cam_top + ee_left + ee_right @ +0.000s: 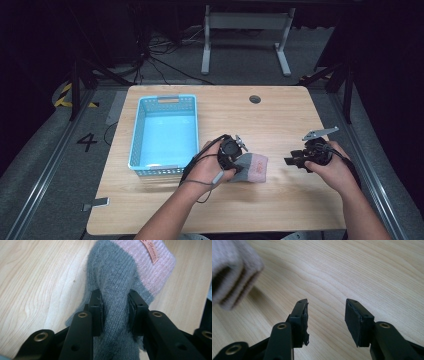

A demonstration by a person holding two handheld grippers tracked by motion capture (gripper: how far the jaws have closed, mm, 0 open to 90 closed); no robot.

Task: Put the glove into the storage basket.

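Light wooden table (280, 195); grey floor (35, 165); white desk frame (245, 30) behind; dark surroundings.

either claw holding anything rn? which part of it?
Left claw pinches the sock on its grey knit body, below the pink cuff. Right claw stands open over bare table, holding nothing.

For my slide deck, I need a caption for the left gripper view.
Left hand-held gripper pinches a grey-and-pink knitted sock above the wooden table.
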